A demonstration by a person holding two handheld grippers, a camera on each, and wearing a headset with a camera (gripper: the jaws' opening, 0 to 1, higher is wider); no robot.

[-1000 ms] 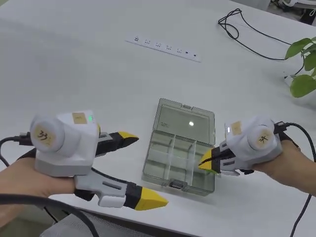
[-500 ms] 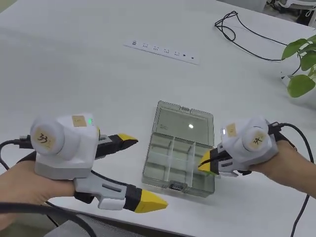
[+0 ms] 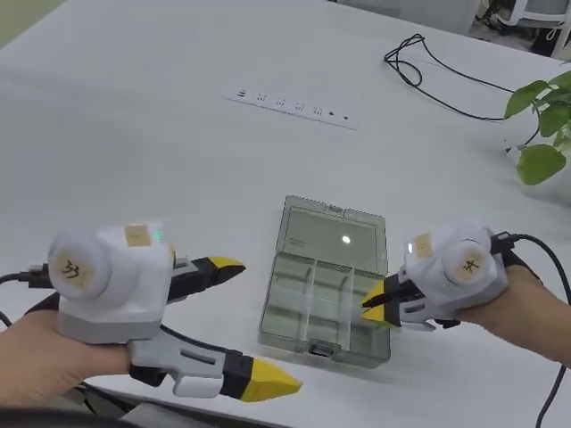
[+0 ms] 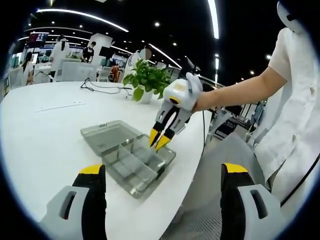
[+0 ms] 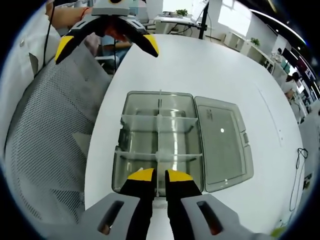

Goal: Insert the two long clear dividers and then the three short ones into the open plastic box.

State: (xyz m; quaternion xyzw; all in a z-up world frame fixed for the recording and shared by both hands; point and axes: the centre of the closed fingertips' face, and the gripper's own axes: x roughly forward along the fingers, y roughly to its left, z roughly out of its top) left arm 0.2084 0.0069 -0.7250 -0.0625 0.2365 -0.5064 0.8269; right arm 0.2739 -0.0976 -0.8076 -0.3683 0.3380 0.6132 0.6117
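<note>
— Dividers (image 5: 159,117) stand as a thin clear grid inside the plastic box (image 3: 312,343), which sits near the front edge of the counter (image 3: 178,160). The right gripper (image 5: 160,176) hovers over its right-hand cells, jaws almost together. Whether a clear piece sits between them, I cannot tell.
— What's the risk?
— It's glossy, light plastic. A skewed push could miss the slot or shove the box. The left gripper (image 3: 248,325) gapes wide, steadying nothing.

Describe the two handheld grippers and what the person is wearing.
Both the left gripper and right gripper have white rounded housings, a round cap with a handwritten mark, a tan sticker, and black fingers with yellow tips. A black cable trails from each. The person wears a white short sleeve.
</note>
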